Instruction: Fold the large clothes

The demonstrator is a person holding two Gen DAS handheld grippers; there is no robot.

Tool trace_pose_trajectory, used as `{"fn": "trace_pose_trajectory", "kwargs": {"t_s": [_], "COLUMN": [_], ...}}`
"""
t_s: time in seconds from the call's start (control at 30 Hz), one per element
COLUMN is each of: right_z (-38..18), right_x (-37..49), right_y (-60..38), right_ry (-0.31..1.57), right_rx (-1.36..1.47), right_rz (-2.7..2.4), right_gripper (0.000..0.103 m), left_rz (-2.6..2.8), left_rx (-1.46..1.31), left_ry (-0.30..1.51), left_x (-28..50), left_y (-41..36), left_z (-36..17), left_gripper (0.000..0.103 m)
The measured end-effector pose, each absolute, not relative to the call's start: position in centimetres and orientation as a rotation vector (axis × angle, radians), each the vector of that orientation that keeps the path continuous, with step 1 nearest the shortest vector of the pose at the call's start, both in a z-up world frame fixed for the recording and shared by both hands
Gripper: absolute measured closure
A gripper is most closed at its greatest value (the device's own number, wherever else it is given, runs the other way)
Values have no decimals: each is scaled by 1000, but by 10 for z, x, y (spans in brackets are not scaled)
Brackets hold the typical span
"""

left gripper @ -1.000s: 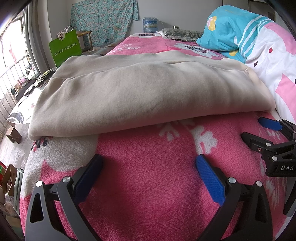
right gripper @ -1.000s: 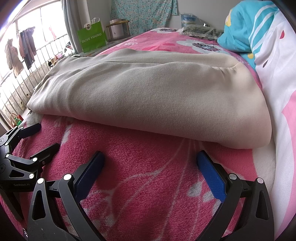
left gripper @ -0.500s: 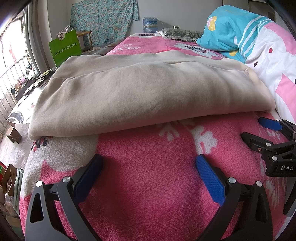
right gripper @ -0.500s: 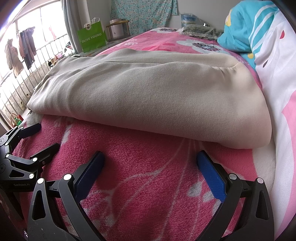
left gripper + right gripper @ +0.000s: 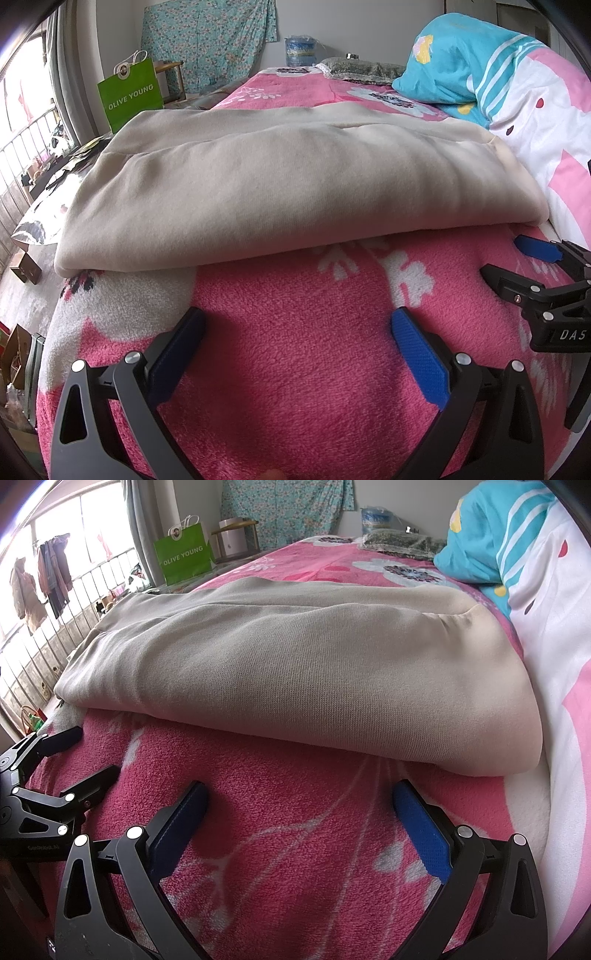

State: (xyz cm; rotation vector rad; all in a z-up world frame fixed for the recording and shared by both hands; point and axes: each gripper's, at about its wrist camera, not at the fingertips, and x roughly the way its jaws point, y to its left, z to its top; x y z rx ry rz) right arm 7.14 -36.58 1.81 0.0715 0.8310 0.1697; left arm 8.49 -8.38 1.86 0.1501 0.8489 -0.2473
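Observation:
A large beige garment (image 5: 288,181) lies folded into a thick rectangle on the pink fleece blanket (image 5: 295,369). It also shows in the right wrist view (image 5: 303,664). My left gripper (image 5: 297,325) is open and empty, resting low on the blanket just in front of the garment's near edge. My right gripper (image 5: 299,797) is open and empty too, in front of the garment's near right part. The right gripper shows at the right edge of the left view (image 5: 517,266); the left gripper shows at the left edge of the right view (image 5: 96,753).
A rolled blue, white and pink quilt (image 5: 517,96) lies along the right side of the bed. A green paper bag (image 5: 131,96) stands left of the bed near a window railing (image 5: 40,646). A dark cloth (image 5: 365,68) lies at the far end.

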Motion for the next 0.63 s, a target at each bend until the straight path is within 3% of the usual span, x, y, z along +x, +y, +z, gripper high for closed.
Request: {"fn": "trace_pose_trajectory", "kwargs": {"t_s": [0.63], "right_z": [19], "right_x": [71], "right_y": [-368], "right_ry": [831], "right_rx": [70], "right_rz": [170], "right_gripper": [7], "left_rz": [-237], "left_rx": [165], "left_ry": [851], "left_x": [84], "left_y": [-84], "left_z": [14], "left_gripper": [5]}}
